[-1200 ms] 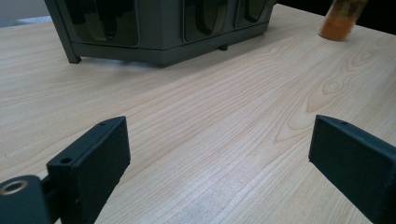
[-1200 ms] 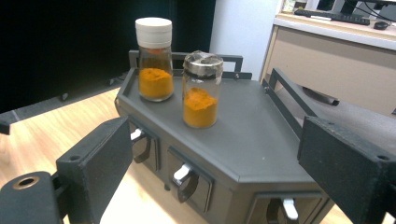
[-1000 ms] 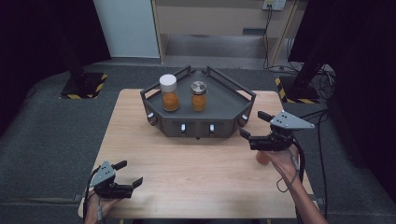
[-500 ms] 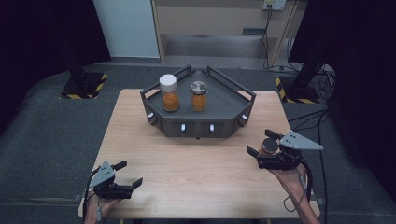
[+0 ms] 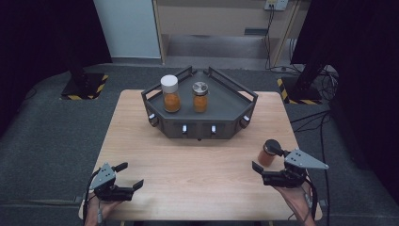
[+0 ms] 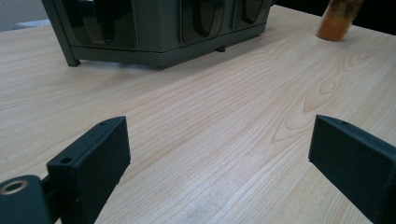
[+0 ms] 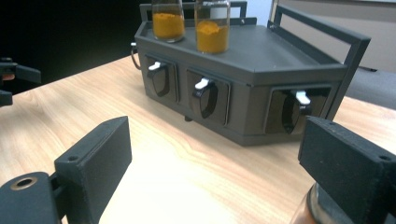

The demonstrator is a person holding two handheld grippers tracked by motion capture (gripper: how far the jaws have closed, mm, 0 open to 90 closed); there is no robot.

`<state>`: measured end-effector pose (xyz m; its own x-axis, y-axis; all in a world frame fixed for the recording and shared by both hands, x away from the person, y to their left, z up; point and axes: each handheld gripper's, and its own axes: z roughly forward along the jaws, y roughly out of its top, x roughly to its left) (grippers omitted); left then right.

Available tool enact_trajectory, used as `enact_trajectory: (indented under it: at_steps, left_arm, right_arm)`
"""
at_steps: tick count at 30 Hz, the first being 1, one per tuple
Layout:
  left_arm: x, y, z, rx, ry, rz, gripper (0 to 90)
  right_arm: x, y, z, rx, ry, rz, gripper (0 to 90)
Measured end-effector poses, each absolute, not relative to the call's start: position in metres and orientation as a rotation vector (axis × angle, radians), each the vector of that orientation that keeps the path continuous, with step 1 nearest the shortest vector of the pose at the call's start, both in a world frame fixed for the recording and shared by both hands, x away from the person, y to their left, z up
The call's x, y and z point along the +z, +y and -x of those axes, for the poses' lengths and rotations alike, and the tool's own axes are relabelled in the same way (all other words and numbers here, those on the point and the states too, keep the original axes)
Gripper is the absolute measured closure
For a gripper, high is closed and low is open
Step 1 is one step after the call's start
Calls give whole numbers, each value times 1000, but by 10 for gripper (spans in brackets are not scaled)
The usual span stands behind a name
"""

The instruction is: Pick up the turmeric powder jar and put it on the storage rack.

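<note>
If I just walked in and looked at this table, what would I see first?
First, the big dark rack at the far middle of the wooden table, with two jars of orange powder on top: the white-lidded jar and the metal-lidded jar beside it. Then a black-capped jar near the right edge, just beside the right gripper, while the open left gripper waits at the near left.

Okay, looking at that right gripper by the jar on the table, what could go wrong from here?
1. The black-lidded jar stands close beside one jaw of the open right gripper, not between the jaws; a sideways nudge might tip it.
2. It stands near the table's right edge, so if tipped it may roll off.
3. Closing now would probably miss it or catch it off-centre.
</note>
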<state>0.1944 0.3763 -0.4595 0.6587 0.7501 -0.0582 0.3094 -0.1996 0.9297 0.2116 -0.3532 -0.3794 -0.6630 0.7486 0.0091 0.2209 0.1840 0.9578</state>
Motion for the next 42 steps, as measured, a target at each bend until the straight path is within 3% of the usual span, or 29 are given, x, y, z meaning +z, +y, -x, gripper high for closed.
enact_trajectory:
  at_steps: [42]
  left_arm:
    - [-459,376,-195,501,829,-1790,47]
  right_arm:
    - [-432,-366,-189,1439,2054,-934,98]
